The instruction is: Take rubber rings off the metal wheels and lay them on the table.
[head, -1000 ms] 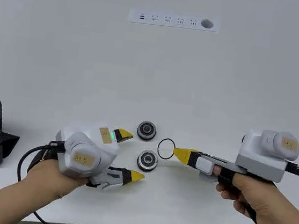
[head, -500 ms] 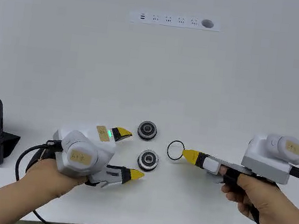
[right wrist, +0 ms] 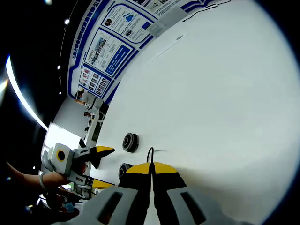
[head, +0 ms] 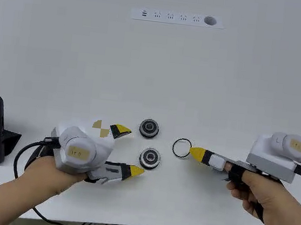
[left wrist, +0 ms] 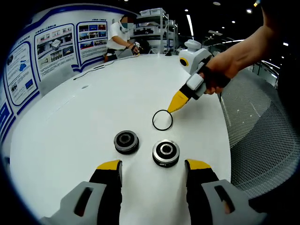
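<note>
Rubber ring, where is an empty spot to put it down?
Bare table runs from the power strip down to the far wheel, and beside the right claw holding the rubber ring. It's crowded around the near wheel by the left claw.

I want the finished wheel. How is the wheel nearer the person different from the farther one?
The nearer wheel shows a shiny silver rim; the farther wheel looks dark all round, seemingly still wearing its rubber. The nearer wheel lies by the near jaw tip of the left gripper, the farther wheel by the far one. Both lie flat on the table.
</note>
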A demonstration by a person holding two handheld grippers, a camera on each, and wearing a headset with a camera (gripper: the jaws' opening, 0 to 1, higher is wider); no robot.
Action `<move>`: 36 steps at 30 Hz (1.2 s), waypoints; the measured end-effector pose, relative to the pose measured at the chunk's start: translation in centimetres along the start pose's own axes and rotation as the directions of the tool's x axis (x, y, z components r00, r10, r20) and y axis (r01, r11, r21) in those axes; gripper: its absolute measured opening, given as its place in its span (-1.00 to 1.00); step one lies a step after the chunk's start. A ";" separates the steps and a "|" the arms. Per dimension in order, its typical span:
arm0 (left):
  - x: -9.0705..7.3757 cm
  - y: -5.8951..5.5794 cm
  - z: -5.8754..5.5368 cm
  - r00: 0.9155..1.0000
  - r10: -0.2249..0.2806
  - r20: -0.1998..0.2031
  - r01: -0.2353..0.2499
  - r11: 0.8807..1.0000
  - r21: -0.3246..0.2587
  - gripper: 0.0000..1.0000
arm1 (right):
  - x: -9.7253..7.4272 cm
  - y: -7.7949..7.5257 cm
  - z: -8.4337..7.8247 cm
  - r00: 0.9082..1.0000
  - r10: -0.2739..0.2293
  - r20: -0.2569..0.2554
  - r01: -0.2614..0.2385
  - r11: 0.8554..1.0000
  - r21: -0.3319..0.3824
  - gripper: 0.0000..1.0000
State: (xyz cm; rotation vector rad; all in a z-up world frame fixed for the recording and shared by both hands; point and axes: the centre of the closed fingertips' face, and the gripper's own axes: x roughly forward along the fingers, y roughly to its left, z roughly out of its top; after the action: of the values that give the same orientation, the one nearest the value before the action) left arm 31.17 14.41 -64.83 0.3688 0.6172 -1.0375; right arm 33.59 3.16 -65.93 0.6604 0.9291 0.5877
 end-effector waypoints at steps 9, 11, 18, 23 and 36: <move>0.1 0.0 0.0 1.000 -0.002 0.000 0.002 1.000 -0.001 0.10 | 0.0 -0.5 -0.2 1.000 -0.025 -0.002 0.025 0.999 -0.036 -0.90; 0.1 0.0 0.0 1.000 -0.003 0.000 0.003 1.000 0.000 0.10 | 0.0 -0.6 -0.1 0.999 -0.033 -0.001 0.033 0.998 -0.049 -0.88; 0.1 0.0 0.0 1.000 -0.001 0.002 0.001 1.000 0.000 0.09 | 0.0 -0.5 -0.3 0.998 -0.060 -0.019 0.057 0.988 -0.146 -0.75; 0.1 -0.1 0.1 1.000 -0.004 0.004 0.004 1.000 -0.002 0.07 | 0.0 -0.4 -0.4 0.996 -0.083 -0.031 0.074 0.974 -0.215 -0.66; 0.0 0.1 0.3 1.000 0.001 0.012 -0.001 1.000 -0.005 0.03 | 0.1 0.6 0.2 0.998 -0.068 -0.016 0.061 0.959 -0.278 -0.60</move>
State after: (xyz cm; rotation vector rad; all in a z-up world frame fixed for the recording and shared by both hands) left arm 31.35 14.27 -64.60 0.3585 0.6090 -1.0366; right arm 33.73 3.56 -65.41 0.3703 0.8686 0.6547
